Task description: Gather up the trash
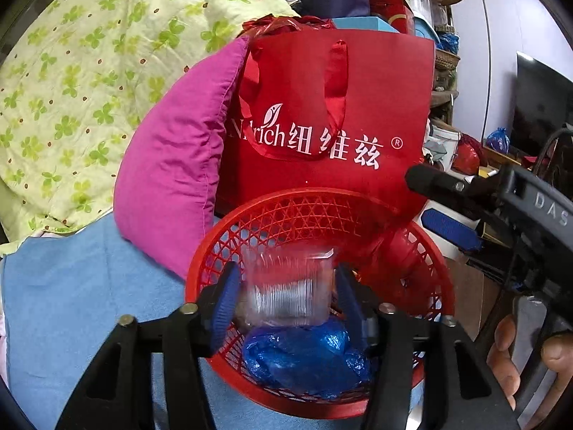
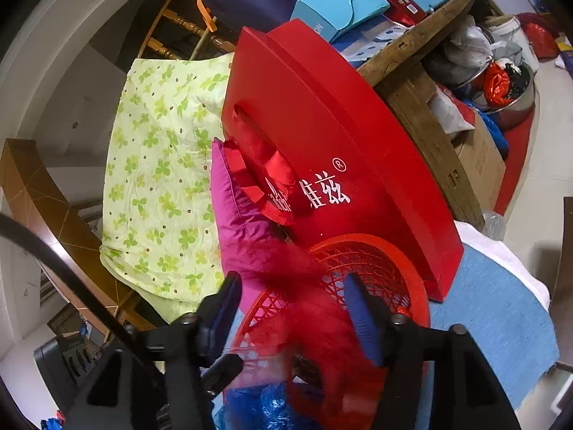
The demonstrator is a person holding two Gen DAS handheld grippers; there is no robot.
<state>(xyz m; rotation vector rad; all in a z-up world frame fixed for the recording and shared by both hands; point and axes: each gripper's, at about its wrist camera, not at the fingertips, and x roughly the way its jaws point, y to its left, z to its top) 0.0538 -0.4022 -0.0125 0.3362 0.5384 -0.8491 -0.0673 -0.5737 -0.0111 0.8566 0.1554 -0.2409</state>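
The left hand-held gripper (image 1: 286, 297) grasps a clear plastic cup (image 1: 288, 286) directly over the red basket (image 1: 322, 215), evidently for dropping. The right hand-held gripper (image 2: 293, 308), beside it, clenches red plastic film (image 2: 322, 322) above the same basket.

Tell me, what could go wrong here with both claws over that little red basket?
The clear plastic cup between the left gripper fingers looks flimsy; it may crumple or slip. The red basket sits on soft blue cloth, so a bump could tip it. The right gripper, with a blurred red bag, works close by; they might collide.
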